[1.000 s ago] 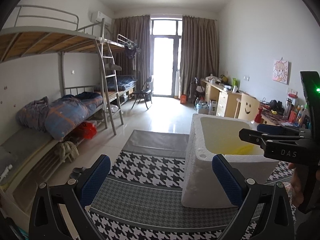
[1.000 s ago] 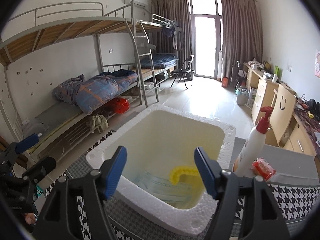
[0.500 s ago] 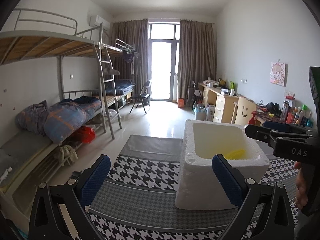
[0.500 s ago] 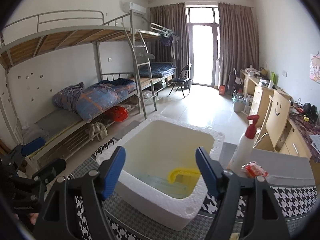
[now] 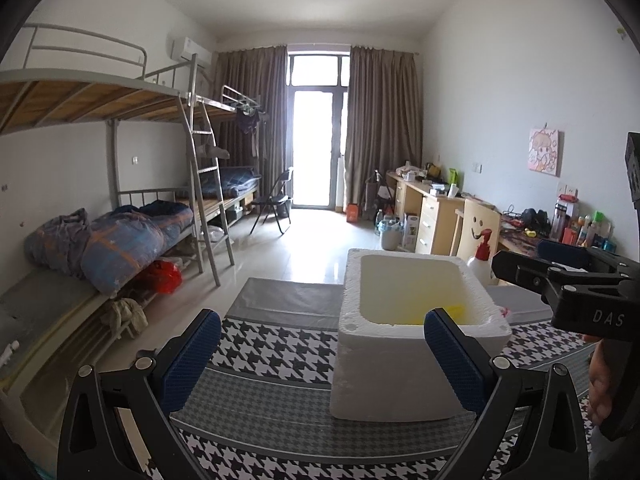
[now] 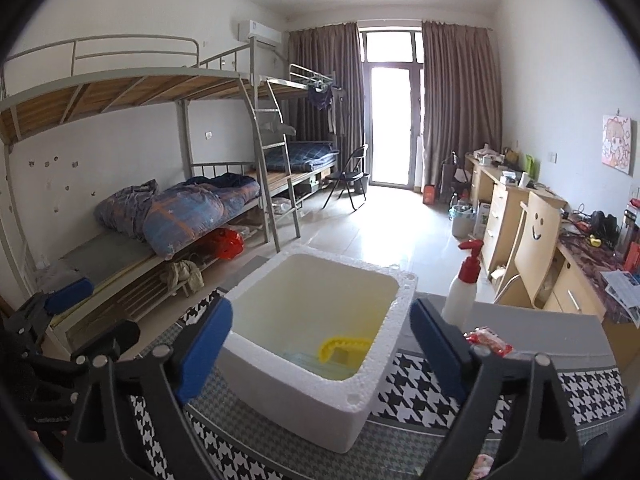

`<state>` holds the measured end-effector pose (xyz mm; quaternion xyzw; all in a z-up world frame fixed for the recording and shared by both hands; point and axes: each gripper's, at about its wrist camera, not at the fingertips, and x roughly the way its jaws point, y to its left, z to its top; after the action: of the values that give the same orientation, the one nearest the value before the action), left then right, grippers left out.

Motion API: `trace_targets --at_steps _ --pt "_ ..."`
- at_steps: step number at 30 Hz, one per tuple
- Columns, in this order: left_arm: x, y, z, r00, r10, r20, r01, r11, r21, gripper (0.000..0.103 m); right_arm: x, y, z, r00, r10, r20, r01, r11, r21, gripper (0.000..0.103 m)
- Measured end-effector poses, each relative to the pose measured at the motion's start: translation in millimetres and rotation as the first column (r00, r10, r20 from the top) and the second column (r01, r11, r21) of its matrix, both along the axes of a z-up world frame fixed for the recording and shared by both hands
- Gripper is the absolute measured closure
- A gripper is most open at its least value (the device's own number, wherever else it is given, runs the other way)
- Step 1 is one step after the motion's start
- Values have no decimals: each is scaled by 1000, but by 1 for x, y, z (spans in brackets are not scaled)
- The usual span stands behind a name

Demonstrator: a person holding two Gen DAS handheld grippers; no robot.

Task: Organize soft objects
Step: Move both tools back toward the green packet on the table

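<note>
The right gripper (image 6: 320,344) has its 2 blue-padded fingers (image 6: 204,344) wide apart and opening, with nothing between them; they hang above the near rim of a white foam box (image 6: 304,396). The left gripper (image 5: 320,364) also has its fingers (image 5: 190,362) apart and empty, the box at 1 o'clock from them. Inside the box, a yellow curved soft item (image 6: 340,346) lies on the bottom over a clear packet (image 6: 304,360). The box stands on a houndstooth-patterned worktop (image 6: 424,396). At 2 o'clock from the box stands a white spray bottle with a red trigger head (image 6: 464,284), and just beside it lies a small red-and-white packet (image 6: 490,340). A person's hand (image 5: 600,384) grips the right gripper's handle at 3 o'clock in the left wrist view.
</note>
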<state>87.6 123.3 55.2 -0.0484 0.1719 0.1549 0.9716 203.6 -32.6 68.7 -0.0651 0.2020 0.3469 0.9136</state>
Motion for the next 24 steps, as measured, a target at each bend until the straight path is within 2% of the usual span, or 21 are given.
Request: trace_targets --at_steps 11,24 --pt "-10 -11 11 999 -35 30 34 999 21 1 -12 -22 7 1000 -5 30 4 1000 21 8" --pt "-22 -33 15 994 -88 70 86 996 29 1 -36 -49 10 997 -59 55 56 997 49 8"
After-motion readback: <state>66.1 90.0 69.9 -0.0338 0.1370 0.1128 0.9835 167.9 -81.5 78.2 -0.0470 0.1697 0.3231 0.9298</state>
